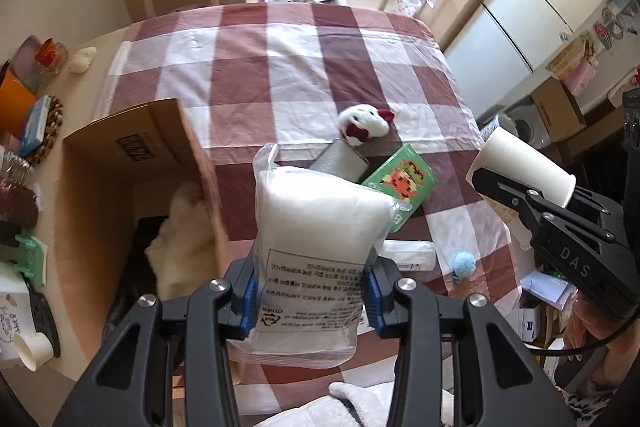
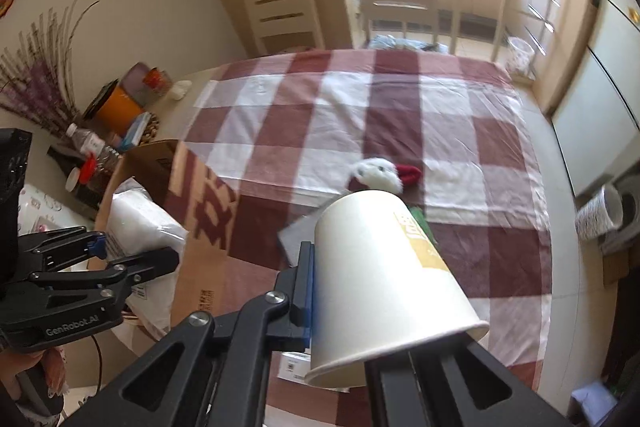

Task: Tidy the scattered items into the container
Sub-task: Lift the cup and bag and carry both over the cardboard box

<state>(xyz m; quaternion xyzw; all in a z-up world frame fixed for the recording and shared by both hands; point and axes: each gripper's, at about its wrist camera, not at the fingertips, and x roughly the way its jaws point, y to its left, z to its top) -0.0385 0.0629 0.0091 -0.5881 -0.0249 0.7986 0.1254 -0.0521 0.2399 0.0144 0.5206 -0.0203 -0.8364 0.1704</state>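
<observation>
Left wrist view: left tool (image 1: 310,291) clamped on a white bag (image 1: 320,227), cardboard box (image 1: 132,155) at nine o'clock, fluffy cloth (image 1: 184,243) already inside. Right tool (image 2: 356,287) gripping a paper cup (image 2: 384,279). Still on the table (image 1: 248,67): plush toy (image 1: 364,125), green box (image 1: 404,179), blue pompom (image 1: 464,263).

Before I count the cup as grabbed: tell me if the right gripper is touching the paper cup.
Touching. The right wrist view shows the right gripper with its blue pad pressed against the paper cup.
</observation>
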